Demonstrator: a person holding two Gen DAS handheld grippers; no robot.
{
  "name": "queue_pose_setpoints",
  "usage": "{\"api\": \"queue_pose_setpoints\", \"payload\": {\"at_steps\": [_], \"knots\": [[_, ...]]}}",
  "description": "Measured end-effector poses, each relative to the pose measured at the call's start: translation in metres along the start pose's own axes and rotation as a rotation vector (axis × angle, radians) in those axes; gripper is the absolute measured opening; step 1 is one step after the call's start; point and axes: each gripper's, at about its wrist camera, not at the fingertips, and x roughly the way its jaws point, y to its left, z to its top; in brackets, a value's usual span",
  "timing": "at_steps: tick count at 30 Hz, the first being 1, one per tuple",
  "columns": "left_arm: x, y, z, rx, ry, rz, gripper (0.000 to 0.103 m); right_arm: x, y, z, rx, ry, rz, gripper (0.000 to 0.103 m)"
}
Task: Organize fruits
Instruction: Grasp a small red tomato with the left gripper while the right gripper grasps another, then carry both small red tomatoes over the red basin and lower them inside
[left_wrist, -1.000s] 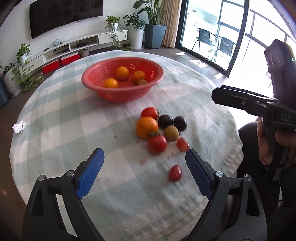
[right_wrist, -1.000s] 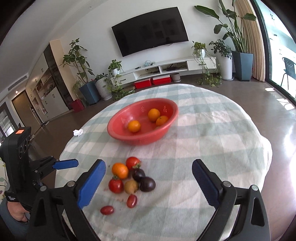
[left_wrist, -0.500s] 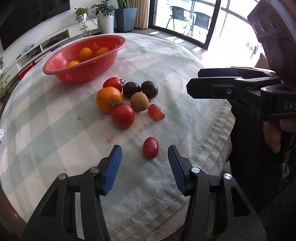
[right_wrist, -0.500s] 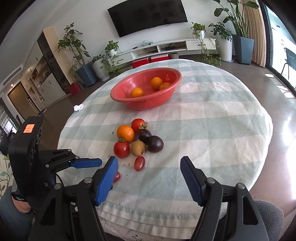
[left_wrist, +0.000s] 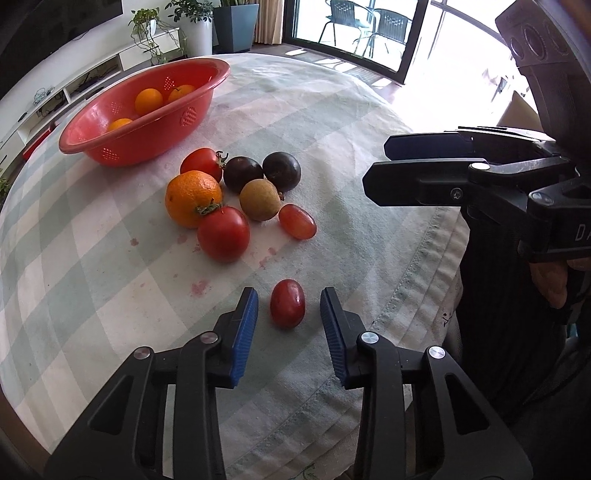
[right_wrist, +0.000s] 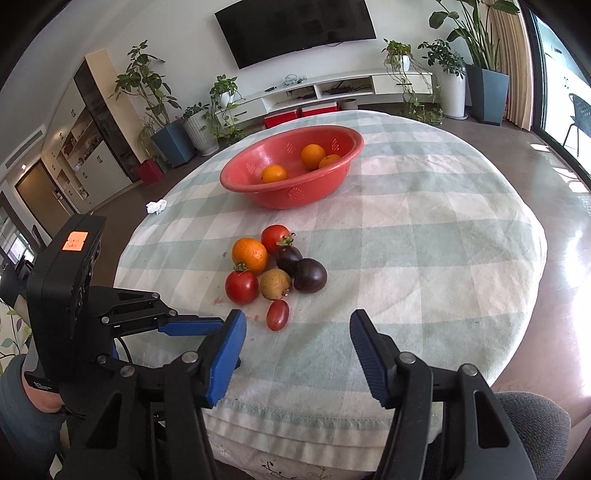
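Blue-padded left gripper (left_wrist: 289, 321), jaws just closing but not yet touching, brackets the stray grape tomato (left_wrist: 287, 303) for pickup toward the red colander (left_wrist: 144, 110); right gripper (right_wrist: 295, 354) hovers half-open, empty.

Far ahead of the tongs, a black television (right_wrist: 295, 27) hangs on a white wall (right_wrist: 177, 40). Below it a long white shelf unit (right_wrist: 332, 86) stands on the dark, shiny floor (right_wrist: 554, 206), with potted plants (right_wrist: 476, 55) at both sides. To the left there is a tall cabinet (right_wrist: 92, 140). To the right, a glass door (left_wrist: 354, 29) gives bright daylight, and chairs (left_wrist: 373, 22) stand outside.
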Motion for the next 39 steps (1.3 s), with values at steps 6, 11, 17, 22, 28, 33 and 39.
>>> {"api": "queue_pose_setpoints", "payload": {"at_steps": [6, 11, 17, 22, 28, 33, 39], "knots": [[0.000, 0.000, 0.001, -0.010, 0.013, -0.008, 0.022, 0.000, 0.001, 0.000, -0.006, 0.002, -0.003, 0.060], [0.002, 0.003, 0.003, -0.030, 0.022, -0.007, 0.017, 0.001, 0.002, 0.000, -0.007, 0.001, -0.004, 0.059], [-0.003, 0.008, 0.001, -0.062, 0.001, -0.001, 0.017, 0.001, 0.002, 0.000, -0.010, 0.006, -0.005, 0.059], [-0.020, 0.018, -0.006, -0.118, -0.045, 0.005, 0.017, 0.011, 0.009, 0.000, -0.033, 0.028, -0.012, 0.058], [-0.035, 0.034, -0.022, -0.196, -0.089, 0.035, 0.017, 0.035, 0.021, 0.004, -0.084, 0.075, -0.038, 0.048], [-0.041, 0.044, -0.031, -0.252, -0.111, 0.063, 0.017, 0.056, 0.029, 0.002, -0.128, 0.112, -0.082, 0.040], [-0.041, 0.049, -0.034, -0.295, -0.135, 0.089, 0.017, 0.064, 0.034, -0.001, -0.162, 0.120, -0.120, 0.034]]}}
